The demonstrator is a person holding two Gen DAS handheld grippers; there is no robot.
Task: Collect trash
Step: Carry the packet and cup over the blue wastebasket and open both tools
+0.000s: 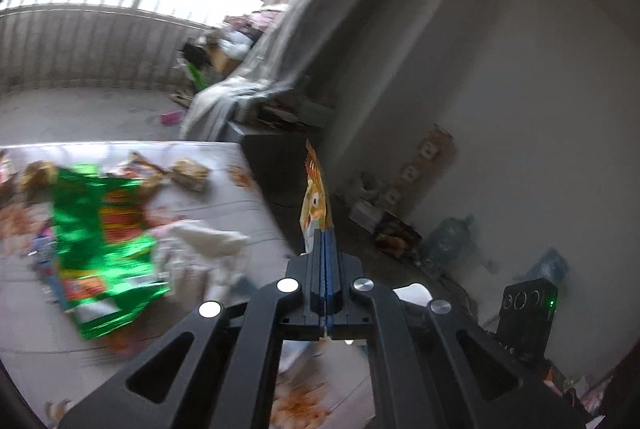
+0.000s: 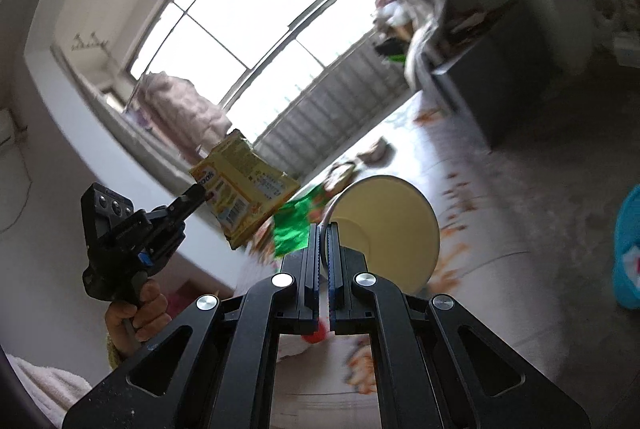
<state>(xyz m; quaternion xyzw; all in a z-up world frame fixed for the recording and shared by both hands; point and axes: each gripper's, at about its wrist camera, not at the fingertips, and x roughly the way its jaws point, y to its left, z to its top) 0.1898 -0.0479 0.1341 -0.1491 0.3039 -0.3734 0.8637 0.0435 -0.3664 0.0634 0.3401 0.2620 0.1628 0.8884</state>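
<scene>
My left gripper (image 1: 325, 233) is shut on a yellow snack wrapper (image 1: 315, 195), seen edge-on above its fingers. The right wrist view shows the same left gripper (image 2: 198, 195) at the left, held by a hand (image 2: 138, 313), with the flat yellow snack wrapper (image 2: 246, 189) sticking out. My right gripper (image 2: 324, 229) is shut on the rim of a cream paper bowl (image 2: 390, 229), held in the air on its side. Below lies a white table (image 1: 248, 169) littered with a green foil bag (image 1: 108, 241), crumpled tissue (image 1: 208, 241) and other wrappers.
A dark cabinet (image 1: 276, 157) draped with grey cloth (image 1: 280, 57) stands past the table. Bottles and boxes (image 1: 404, 225) lie on the floor by the wall. The right gripper's camera housing (image 1: 524, 313) shows at the lower right. A blue thing (image 2: 628, 249) sits on the floor at the right.
</scene>
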